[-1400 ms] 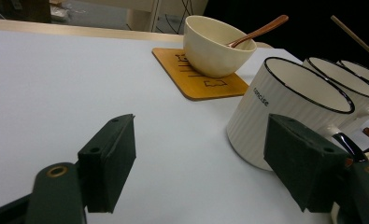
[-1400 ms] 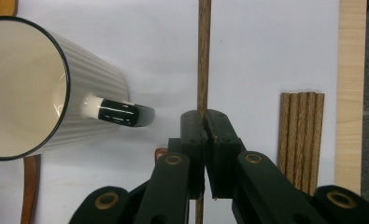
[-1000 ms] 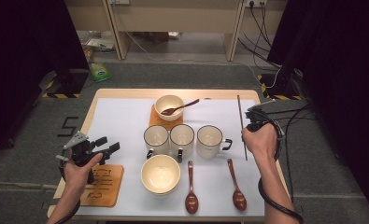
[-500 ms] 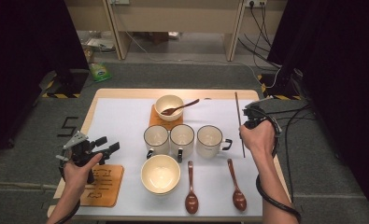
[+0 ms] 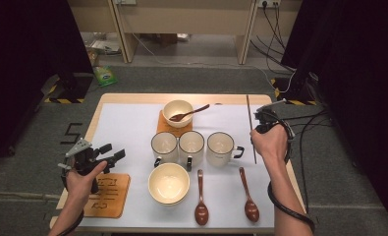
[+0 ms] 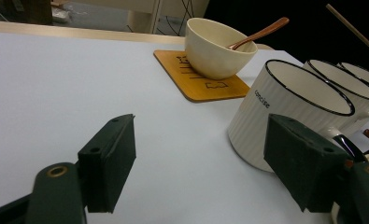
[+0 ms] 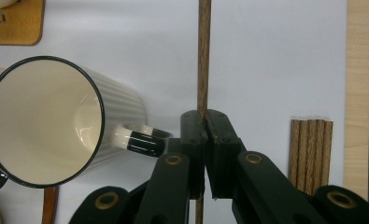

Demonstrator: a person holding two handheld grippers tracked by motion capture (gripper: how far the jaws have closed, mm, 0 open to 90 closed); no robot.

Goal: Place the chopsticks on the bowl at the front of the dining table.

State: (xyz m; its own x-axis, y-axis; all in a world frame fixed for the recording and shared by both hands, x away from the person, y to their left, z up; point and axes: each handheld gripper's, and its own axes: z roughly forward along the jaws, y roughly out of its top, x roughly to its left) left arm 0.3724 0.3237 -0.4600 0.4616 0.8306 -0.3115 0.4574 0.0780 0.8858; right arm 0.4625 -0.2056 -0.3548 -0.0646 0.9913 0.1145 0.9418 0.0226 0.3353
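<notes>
One wooden chopstick [image 7: 203, 56] is sitting clamped between the jaws of the right gripper [image 7: 204, 122], which are pressing tight against it from both sides; the right gripper view is showing the stick running straight up past the jaw tips over the white mat. The high view is showing the same chopstick [image 5: 250, 123] reaching along the right side of the counter [image 5: 132, 98], beside the right gripper [image 5: 261, 118] and just right of the three mugs [image 5: 191, 146]. The right gripper view is also revealing a bundle of more chopsticks [image 7: 311, 151] lying near the counter's wooden edge, hidden under the hand from above. The left gripper [image 5: 112, 152] is hovering released over the counter's left part, near a wooden coaster [image 5: 108, 194]. Its own view is showing the left gripper [image 6: 201, 161] with jaws standing wide apart, nothing between them, facing the nearest mug [image 6: 289, 116] and a bowl [image 6: 217, 49] holding a spoon [image 6: 259, 32].
</notes>
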